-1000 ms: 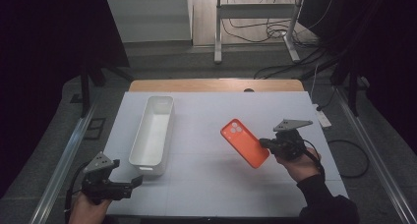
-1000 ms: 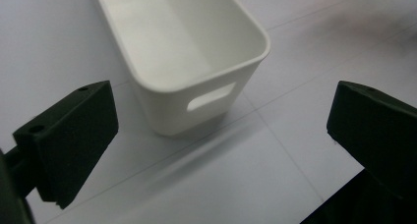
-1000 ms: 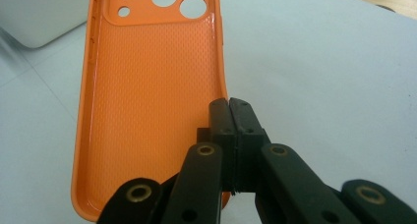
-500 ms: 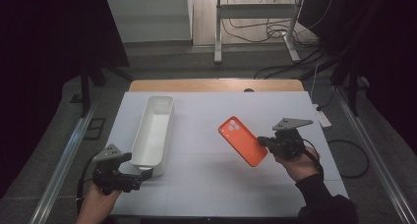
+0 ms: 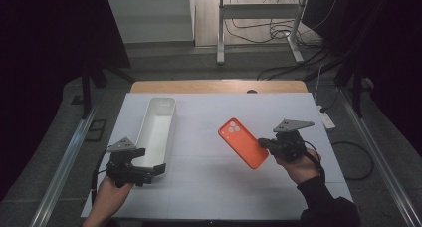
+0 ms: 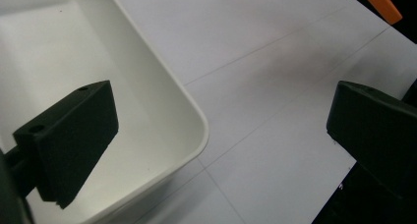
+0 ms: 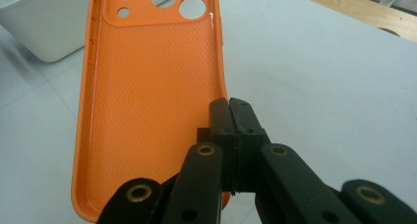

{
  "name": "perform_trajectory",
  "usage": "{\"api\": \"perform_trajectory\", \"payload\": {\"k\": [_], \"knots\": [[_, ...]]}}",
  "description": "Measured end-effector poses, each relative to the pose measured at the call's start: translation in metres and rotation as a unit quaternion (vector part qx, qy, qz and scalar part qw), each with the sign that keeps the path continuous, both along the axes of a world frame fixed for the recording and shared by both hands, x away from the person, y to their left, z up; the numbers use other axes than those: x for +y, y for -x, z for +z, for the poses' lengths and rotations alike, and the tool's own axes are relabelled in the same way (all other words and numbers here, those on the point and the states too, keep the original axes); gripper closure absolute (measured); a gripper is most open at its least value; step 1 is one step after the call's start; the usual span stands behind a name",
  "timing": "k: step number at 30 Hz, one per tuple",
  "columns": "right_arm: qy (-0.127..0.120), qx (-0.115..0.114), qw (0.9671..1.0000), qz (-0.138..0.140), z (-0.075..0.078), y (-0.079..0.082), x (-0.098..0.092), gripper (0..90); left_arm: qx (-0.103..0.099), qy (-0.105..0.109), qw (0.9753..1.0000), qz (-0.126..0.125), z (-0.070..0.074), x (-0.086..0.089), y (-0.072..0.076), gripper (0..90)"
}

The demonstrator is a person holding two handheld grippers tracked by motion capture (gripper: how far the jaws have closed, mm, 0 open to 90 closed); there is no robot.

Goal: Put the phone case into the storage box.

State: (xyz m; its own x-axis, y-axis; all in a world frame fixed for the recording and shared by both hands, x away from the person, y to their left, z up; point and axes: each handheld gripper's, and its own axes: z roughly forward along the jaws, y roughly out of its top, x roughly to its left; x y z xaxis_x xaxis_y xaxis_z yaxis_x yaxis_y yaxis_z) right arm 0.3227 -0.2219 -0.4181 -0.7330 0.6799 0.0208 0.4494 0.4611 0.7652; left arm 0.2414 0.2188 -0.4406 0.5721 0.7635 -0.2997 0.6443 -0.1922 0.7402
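Right gripper (image 5: pixel 264 144) is pinched on the orange phone case (image 5: pixel 243 143), held above the tabletop (image 5: pixel 209 187). Left gripper (image 5: pixel 155 171), jaws wide apart, straddles the white bin (image 5: pixel 158 118) corner. Case isn't binned yet, probably next.

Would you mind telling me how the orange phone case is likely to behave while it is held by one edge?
The orange phone case looks like a thin empty shell, so it is probably light. Pinched at one side wall by the right tool, it may flex or twist slightly. Its dotted inner lining should give some friction, but the glossy rim could slip if the grip loosens.
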Motion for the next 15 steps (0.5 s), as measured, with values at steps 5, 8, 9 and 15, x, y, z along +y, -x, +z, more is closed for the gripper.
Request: {"api": "perform_trajectory", "payload": {"k": [5,8,9,15], "knots": [[0.001,-0.004,1.0000,0.002,0.001,0.001,0.003,89.1,0.005,0.011,0.9999,-0.008,0.001,-0.009,-0.009,0.0],[0.000,-0.005,1.0000,0.003,0.001,0.001,0.005,89.1,0.008,0.016,0.9997,-0.015,0.002,-0.014,-0.014,0.0],[0.000,-0.006,1.0000,0.004,0.001,0.001,0.006,89.1,0.009,0.018,0.9997,-0.017,0.002,-0.016,-0.015,0.0],[0.001,-0.007,0.9999,0.008,0.001,0.003,0.010,89.1,0.017,0.021,0.9992,-0.028,0.000,-0.026,-0.023,0.0]]}}
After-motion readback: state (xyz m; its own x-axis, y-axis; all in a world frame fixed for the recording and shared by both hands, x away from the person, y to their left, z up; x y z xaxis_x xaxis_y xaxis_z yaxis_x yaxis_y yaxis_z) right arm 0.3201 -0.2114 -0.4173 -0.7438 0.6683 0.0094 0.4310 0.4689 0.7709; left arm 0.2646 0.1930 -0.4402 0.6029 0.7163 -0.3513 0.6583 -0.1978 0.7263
